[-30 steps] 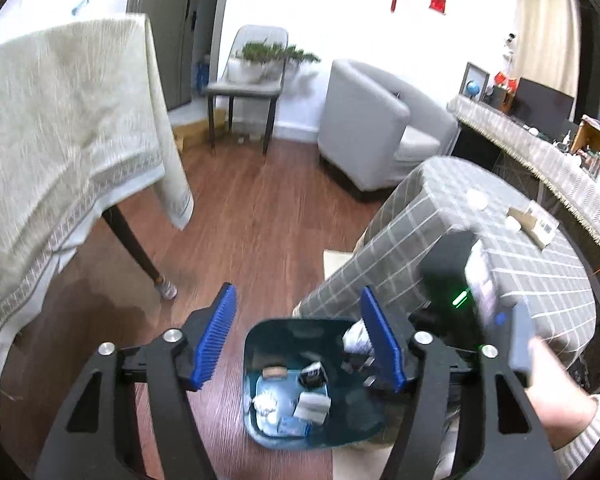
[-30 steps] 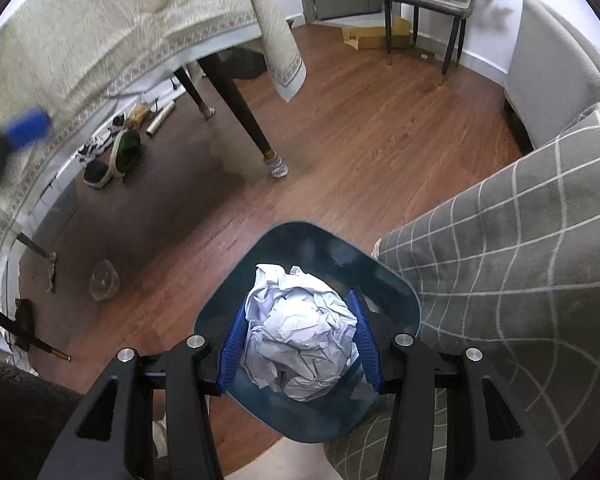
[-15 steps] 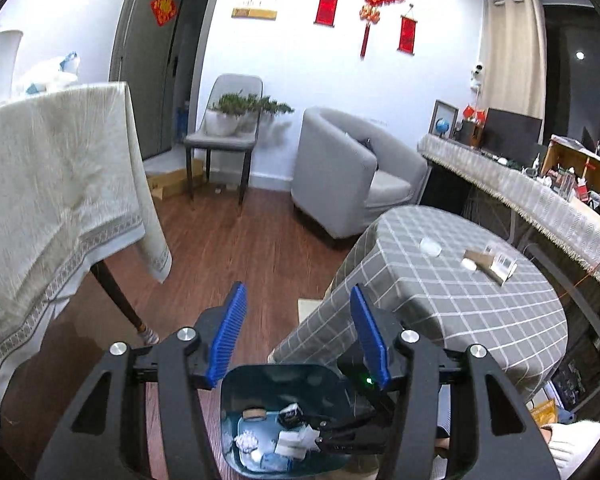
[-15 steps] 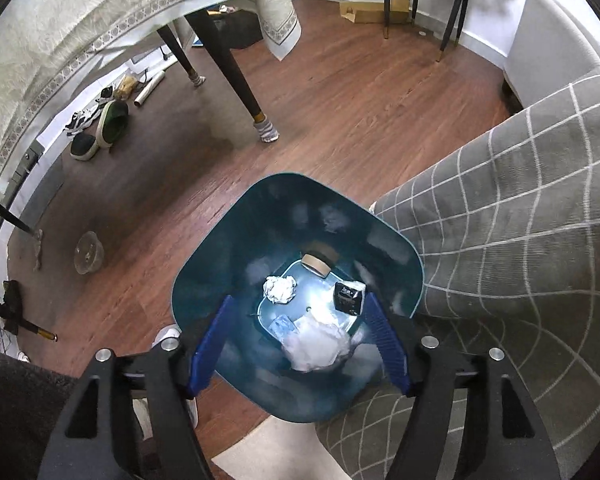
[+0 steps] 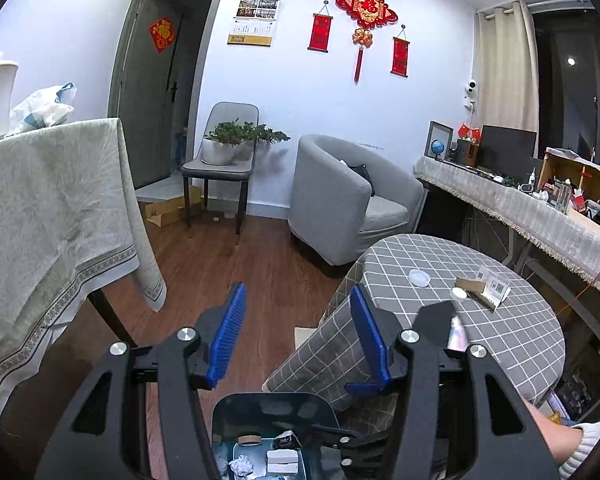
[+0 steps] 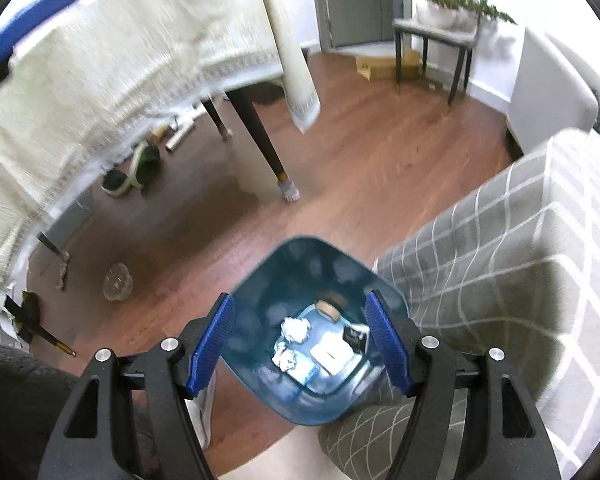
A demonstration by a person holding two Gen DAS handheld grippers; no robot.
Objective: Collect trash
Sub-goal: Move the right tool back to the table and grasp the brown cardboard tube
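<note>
The teal trash bin (image 5: 274,416) is cut off by the lower edge of the left wrist view, so that only its far rim and part of its floor are seen between the black arms of the left hand-held gripper (image 5: 298,338). In the right wrist view the bin (image 6: 312,264) is seen from above, though its near wall is hidden behind the right hand-held gripper (image 6: 300,340), and the whole view is smeared by blur, most strongly over the pale tablecloth (image 6: 112,64) at the upper left. Inside the bin, crumpled paper balls (image 6: 296,328), a white box (image 6: 332,354), a small dark packet (image 6: 356,334) and a roll of tape (image 6: 332,306) can be made out; the bluish scraps beneath them cannot be identified.

Both hand-held grippers are spread, with nothing pinched between the blue pads (image 6: 214,344) (the right one is held above the bin's mouth, and no contact with the bin is shown). The left one is aimed across the room, with wooden floor and the edge of the checked tablecloth seen in its gap. The bin stands on the floor against the round counter (image 5: 500,328), on which two white lids (image 5: 419,278) and a cardboard piece (image 5: 476,290) are left. A sleeve (image 5: 584,446) is cut off at the lower right.
</note>
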